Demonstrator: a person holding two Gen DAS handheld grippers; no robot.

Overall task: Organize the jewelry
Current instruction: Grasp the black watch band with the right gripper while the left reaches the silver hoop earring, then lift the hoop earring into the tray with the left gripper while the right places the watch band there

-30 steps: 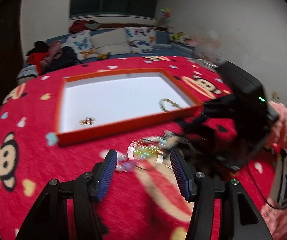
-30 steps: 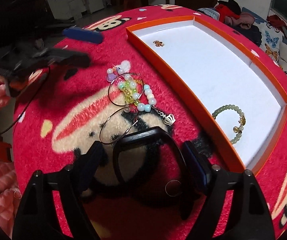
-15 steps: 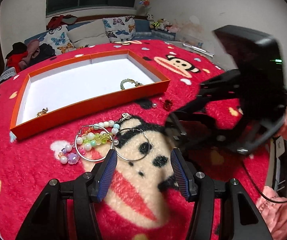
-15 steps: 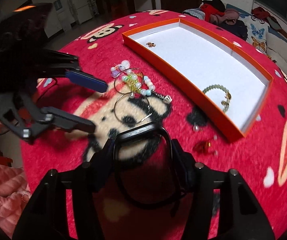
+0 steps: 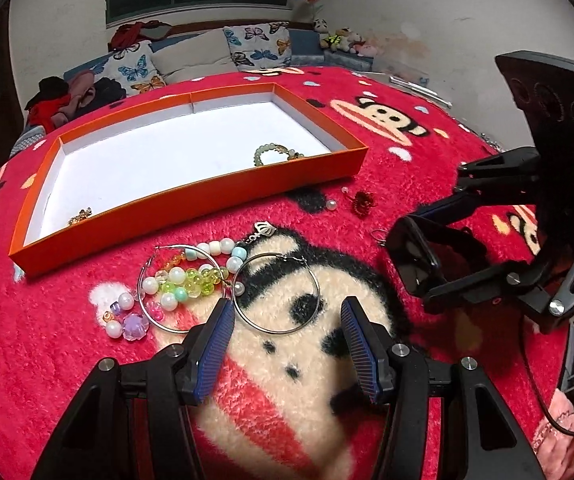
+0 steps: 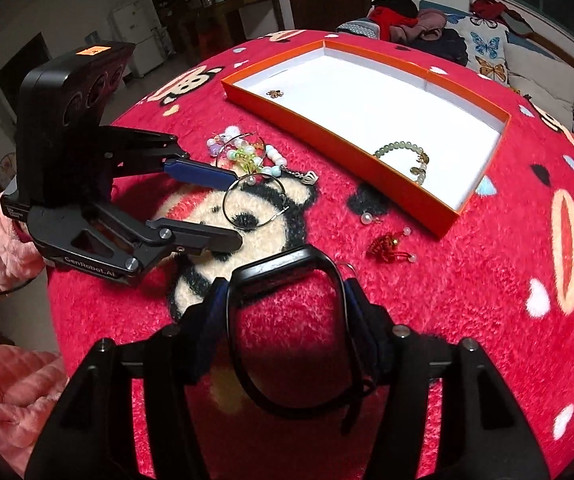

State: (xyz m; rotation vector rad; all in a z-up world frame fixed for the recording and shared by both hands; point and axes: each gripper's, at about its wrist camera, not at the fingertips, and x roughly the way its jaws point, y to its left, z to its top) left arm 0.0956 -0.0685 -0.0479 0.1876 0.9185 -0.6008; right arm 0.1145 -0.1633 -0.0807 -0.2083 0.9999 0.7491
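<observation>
Orange tray (image 5: 191, 212) holds only a green bracelet (image 5: 277, 153) and a small charm (image 6: 275, 93), so I judge most is left: hoops (image 5: 277, 292), beads (image 5: 191, 276) and red earring (image 6: 387, 246) lie on the cloth while my right gripper (image 6: 287, 300) clamps a black band (image 6: 287, 332) and my left gripper (image 5: 287, 332) hangs open, empty.

Home living room: sofa (image 5: 191, 54) with butterfly cushions (image 5: 257, 44), plush toys (image 5: 339, 38), fridge (image 6: 129, 36), monkey-print blanket (image 5: 427, 168)

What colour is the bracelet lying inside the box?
Pale green beads with gold charms, clearest in the right wrist view.
</observation>
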